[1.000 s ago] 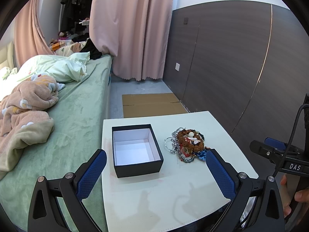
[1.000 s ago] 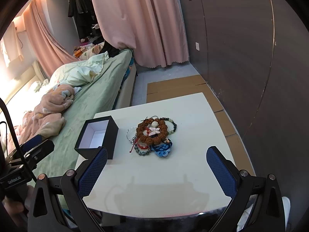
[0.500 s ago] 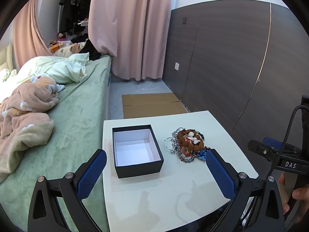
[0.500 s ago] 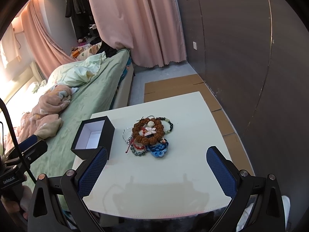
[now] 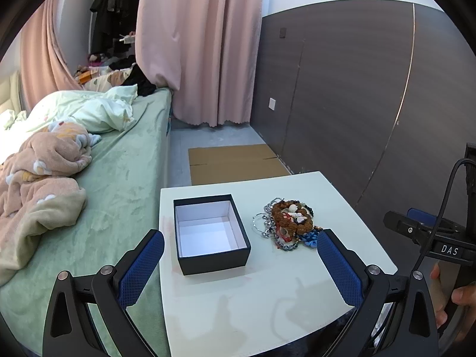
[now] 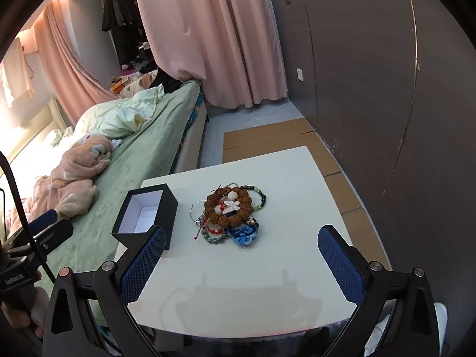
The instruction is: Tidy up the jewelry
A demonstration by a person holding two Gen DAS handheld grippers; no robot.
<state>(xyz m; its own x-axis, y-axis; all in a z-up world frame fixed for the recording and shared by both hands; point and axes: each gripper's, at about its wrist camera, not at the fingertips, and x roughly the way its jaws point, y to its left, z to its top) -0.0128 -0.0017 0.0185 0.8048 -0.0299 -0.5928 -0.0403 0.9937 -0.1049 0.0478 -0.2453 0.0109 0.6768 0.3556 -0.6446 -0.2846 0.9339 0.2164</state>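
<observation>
A tangled pile of jewelry [image 5: 290,223] [image 6: 230,214] lies on a small white table [image 5: 261,291] [image 6: 291,184]: a brown bead bracelet on top, silver chains, a red cord, a blue knot piece. An open black box [image 5: 209,233] [image 6: 148,214] with a white, empty inside stands left of the pile. My left gripper [image 5: 238,255] is open and empty, hovering near the table's front edge. My right gripper [image 6: 241,255] is open and empty, above the front of the table. Each gripper shows at the other view's edge.
A bed [image 5: 119,184] with green sheet and crumpled blankets runs along the table's left side. A dark panel wall [image 5: 357,104] stands to the right. Flat cardboard [image 5: 235,163] lies on the floor beyond the table. Pink curtains hang at the back.
The right gripper has moved slightly forward and left over the table; the pile sits nearer its centre. The left gripper has barely moved.
</observation>
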